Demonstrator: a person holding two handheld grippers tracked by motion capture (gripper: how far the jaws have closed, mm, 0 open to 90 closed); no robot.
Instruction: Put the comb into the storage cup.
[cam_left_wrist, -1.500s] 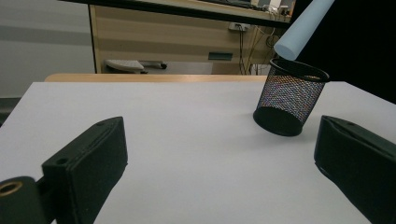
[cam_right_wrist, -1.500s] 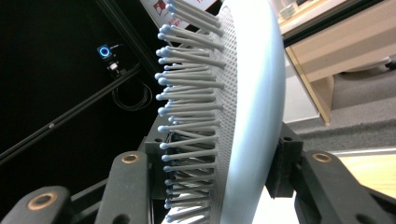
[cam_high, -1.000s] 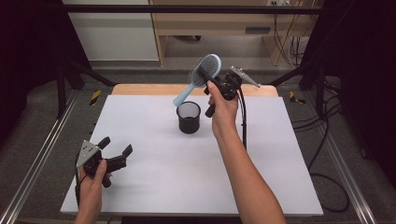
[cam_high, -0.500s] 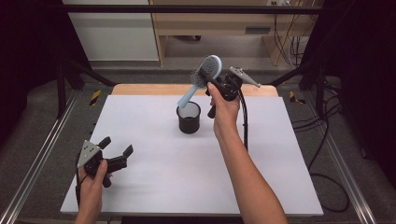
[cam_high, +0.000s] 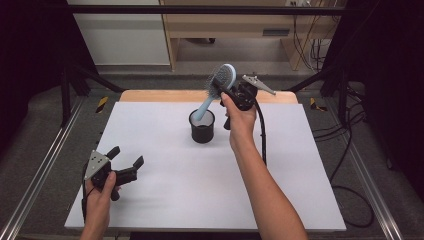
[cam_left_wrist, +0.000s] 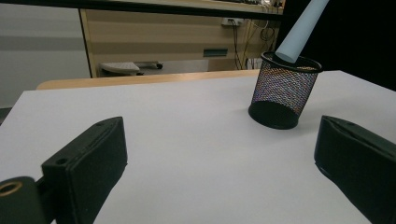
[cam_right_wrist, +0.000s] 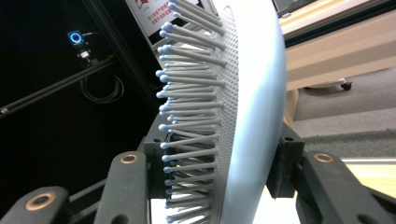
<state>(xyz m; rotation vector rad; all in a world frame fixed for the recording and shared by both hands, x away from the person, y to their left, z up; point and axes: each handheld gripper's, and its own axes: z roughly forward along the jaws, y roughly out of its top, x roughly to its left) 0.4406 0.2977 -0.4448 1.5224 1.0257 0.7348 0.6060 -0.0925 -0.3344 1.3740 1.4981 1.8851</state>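
At the near left corner of the white table, the left gripper rests low over the surface in the person's left hand, its two black jaws spread wide with nothing between them; in the left gripper view they stand far apart at either side with bare table between. Further in, near the middle of the table and toward its far edge, a black mesh cup stands upright. The pale blue hairbrush leans over it, handle end down inside the cup's rim on the cup's left side, head raised up and to the right. Just right of the cup and above the far edge, the right gripper, held in the right hand, is closed on the brush head: in the right gripper view one jaw presses into the bristles, the other against the smooth back.
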